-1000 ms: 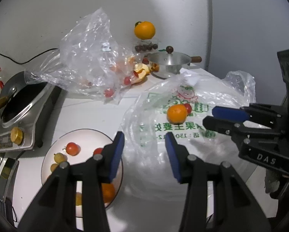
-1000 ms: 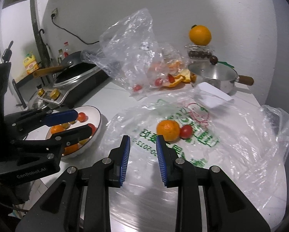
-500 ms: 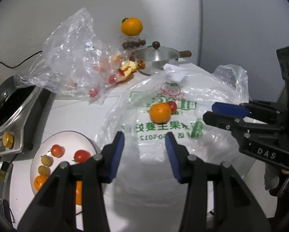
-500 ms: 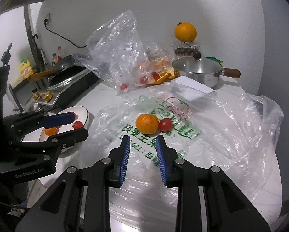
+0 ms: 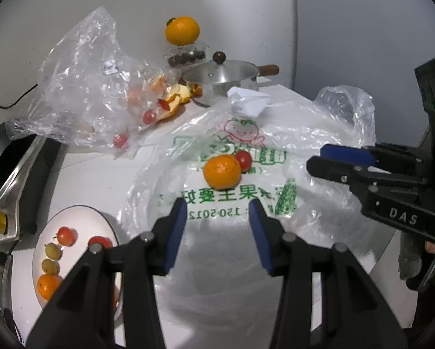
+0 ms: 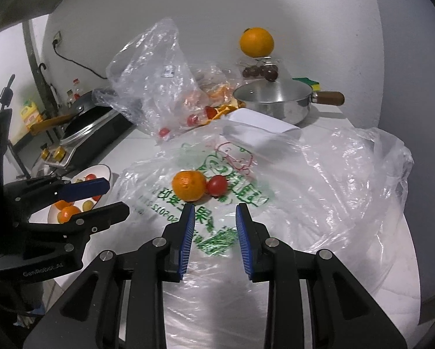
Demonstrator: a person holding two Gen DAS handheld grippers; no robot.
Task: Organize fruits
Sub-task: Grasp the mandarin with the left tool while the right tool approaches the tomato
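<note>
A tangerine (image 5: pixel 222 172) (image 6: pixel 189 185) and a red cherry tomato (image 5: pixel 243 160) (image 6: pixel 217 185) lie touching on a flat printed plastic bag (image 5: pixel 246 232) (image 6: pixel 275 203). My left gripper (image 5: pixel 217 210) is open and empty, just short of the tangerine. My right gripper (image 6: pixel 215 214) is open and empty, just short of both fruits; it also shows in the left wrist view (image 5: pixel 331 160). A white plate (image 5: pixel 80 218) (image 6: pixel 104 170) at the left holds small tomatoes, tangerines and several yellowish fruits.
A crumpled clear bag (image 5: pixel 86 87) (image 6: pixel 153 87) with tomatoes and peel lies behind. A steel pot (image 5: pixel 226 78) (image 6: pixel 275 101), an orange (image 5: pixel 182 30) (image 6: pixel 256 42) on a box of dark fruit, a folded paper (image 6: pixel 261 128) and a cooker with pan (image 5: pixel 5 168) (image 6: pixel 86 122) stand around.
Both grippers have pulled back and swung toward the printed bag. The tangerine and tomato now sit centred ahead of both; the plate has slid to the left edge.
</note>
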